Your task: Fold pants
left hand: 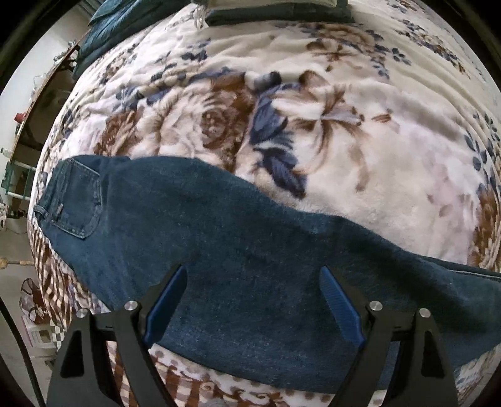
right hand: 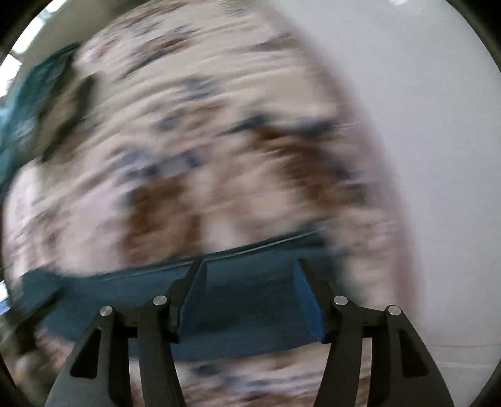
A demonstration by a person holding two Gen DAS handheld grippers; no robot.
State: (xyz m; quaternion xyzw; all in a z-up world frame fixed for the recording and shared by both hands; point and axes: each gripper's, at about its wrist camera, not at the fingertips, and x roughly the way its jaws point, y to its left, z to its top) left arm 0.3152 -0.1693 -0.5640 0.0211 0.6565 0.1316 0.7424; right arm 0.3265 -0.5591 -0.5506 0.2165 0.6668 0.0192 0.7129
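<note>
Dark blue jeans lie flat across the near side of a floral blanket, waist and back pocket at the left, legs running off to the right. My left gripper is open, its blue pads spread wide over the thigh part and holding nothing. In the blurred right wrist view, my right gripper is open over the far end of the jeans, with the hem edge just beyond the fingertips. I cannot tell whether either gripper touches the cloth.
The blanket covers a bed; its left edge drops to the floor, where small items lie. Dark green bedding lies at the far end. A pale wall stands to the right of the bed.
</note>
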